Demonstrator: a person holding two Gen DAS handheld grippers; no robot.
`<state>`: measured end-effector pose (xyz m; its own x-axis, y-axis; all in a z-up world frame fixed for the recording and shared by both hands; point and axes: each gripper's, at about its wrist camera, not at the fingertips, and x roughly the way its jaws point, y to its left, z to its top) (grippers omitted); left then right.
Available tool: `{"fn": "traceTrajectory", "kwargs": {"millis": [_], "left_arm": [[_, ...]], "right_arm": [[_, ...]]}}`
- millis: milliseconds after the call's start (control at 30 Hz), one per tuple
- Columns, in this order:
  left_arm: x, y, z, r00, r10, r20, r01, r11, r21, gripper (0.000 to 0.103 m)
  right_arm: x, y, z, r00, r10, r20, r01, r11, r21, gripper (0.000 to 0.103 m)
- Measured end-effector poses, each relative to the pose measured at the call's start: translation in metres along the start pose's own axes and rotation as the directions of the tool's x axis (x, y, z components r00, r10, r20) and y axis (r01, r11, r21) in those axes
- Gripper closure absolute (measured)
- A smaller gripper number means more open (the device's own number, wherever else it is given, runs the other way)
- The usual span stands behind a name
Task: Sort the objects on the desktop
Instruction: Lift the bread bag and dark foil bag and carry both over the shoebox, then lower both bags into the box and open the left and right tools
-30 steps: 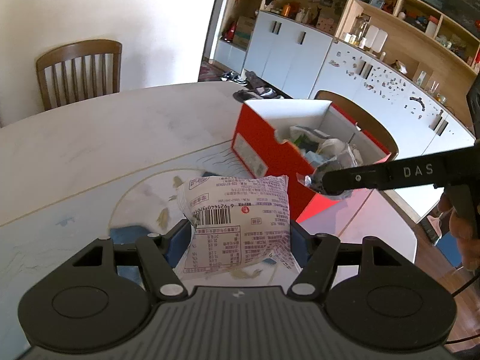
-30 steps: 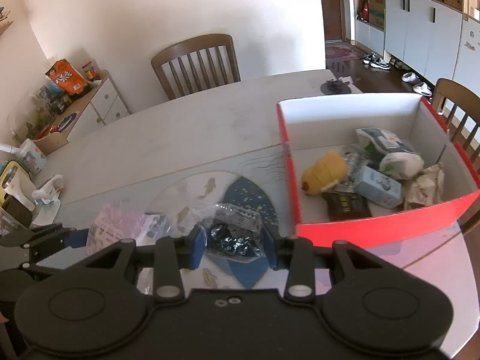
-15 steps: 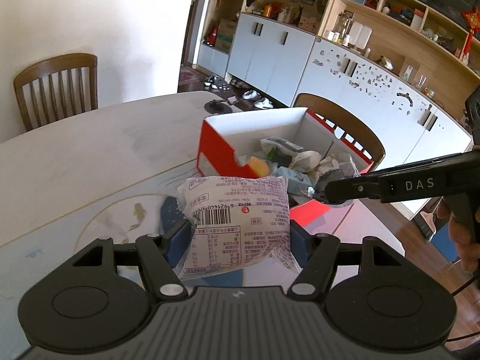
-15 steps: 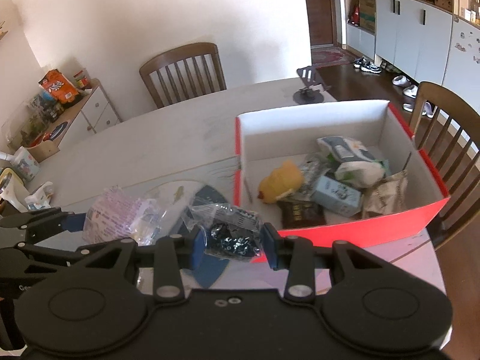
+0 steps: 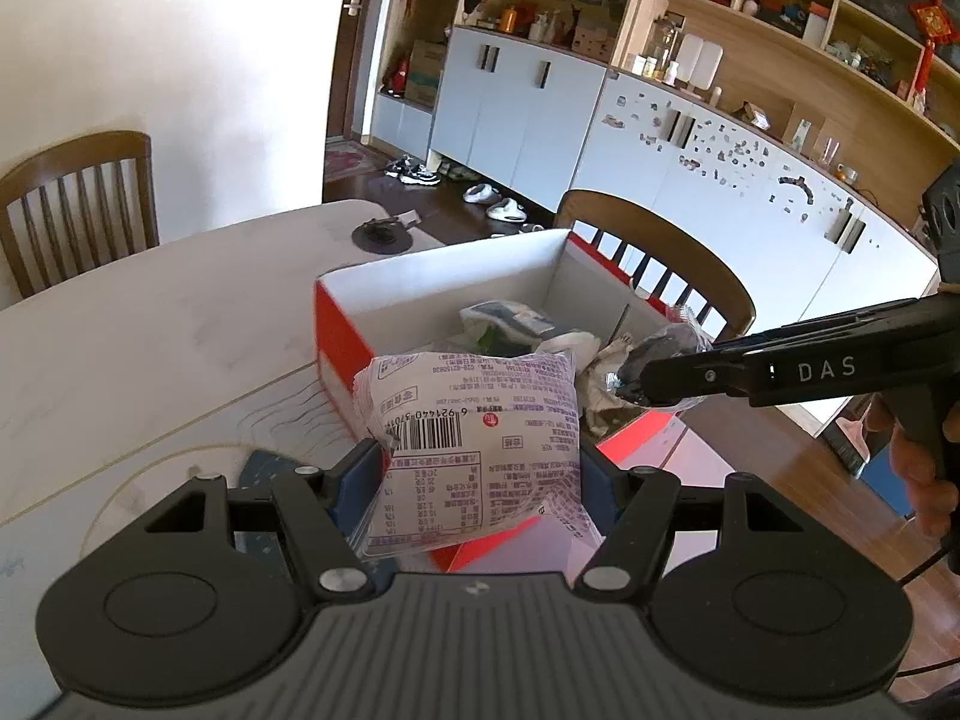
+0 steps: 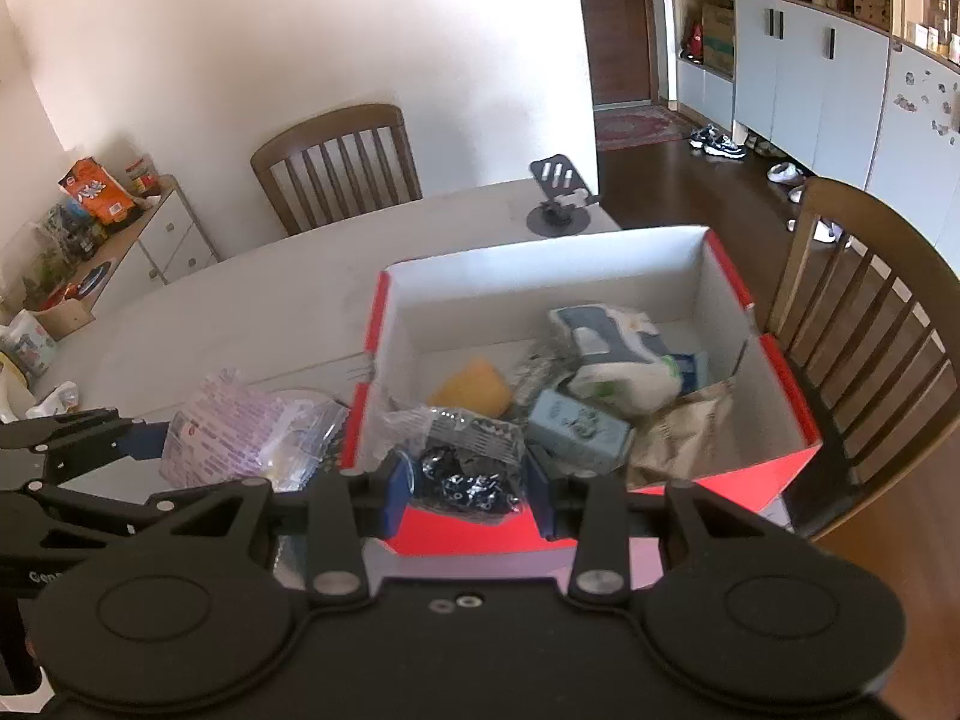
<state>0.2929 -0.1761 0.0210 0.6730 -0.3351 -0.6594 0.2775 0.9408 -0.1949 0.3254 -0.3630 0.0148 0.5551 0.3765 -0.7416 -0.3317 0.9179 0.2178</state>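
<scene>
My left gripper (image 5: 477, 468) is shut on a white and purple snack packet (image 5: 474, 444) with a barcode, held above the near wall of the red box (image 5: 336, 354). My right gripper (image 6: 465, 489) is shut on a clear bag of dark pieces (image 6: 465, 462), held over the near rim of the same box (image 6: 786, 372). The box holds several packets, a yellow item (image 6: 474, 384) and a light blue carton (image 6: 576, 429). The right gripper (image 5: 636, 381) shows at the right of the left wrist view. The purple packet (image 6: 240, 432) shows at the left of the right wrist view.
The box stands near the table's right edge (image 6: 600, 222). A phone stand (image 6: 558, 204) sits behind it. Wooden chairs stand at the far side (image 6: 339, 165) and right side (image 6: 870, 324). A round placemat (image 5: 180, 480) lies under the left gripper. A sideboard with snacks (image 6: 90, 210) is at far left.
Both grippers have risen and moved toward the red box with their packets. The right gripper's bag now hangs over the box's near rim; the left's packet is above the box's near wall.
</scene>
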Motion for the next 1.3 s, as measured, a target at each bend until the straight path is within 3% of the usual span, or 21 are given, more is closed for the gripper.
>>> {"fn": "traceTrajectory", "kwargs": {"millis": [533, 1000, 1300], "left_arm": [[0.053, -0.029, 0.035, 0.999, 0.039, -0.023, -0.037, 0.998, 0.049, 0.035], [0.114, -0.022, 0.062, 0.994, 0.063, -0.094, -0.059, 0.997, 0.045, 0.035], [0.147, -0.012, 0.074, 0.983, 0.106, -0.149, -0.098, 0.993, 0.064, 0.035]], "right_arm": [[0.016, -0.055, 0.020, 1.000, -0.031, -0.004, 0.031, 0.999, -0.020, 0.064], [0.050, -0.059, 0.027, 0.998, -0.014, -0.063, 0.009, 0.997, -0.072, 0.064], [0.077, -0.056, 0.023, 0.990, -0.008, -0.142, -0.011, 0.991, -0.135, 0.064]]}}
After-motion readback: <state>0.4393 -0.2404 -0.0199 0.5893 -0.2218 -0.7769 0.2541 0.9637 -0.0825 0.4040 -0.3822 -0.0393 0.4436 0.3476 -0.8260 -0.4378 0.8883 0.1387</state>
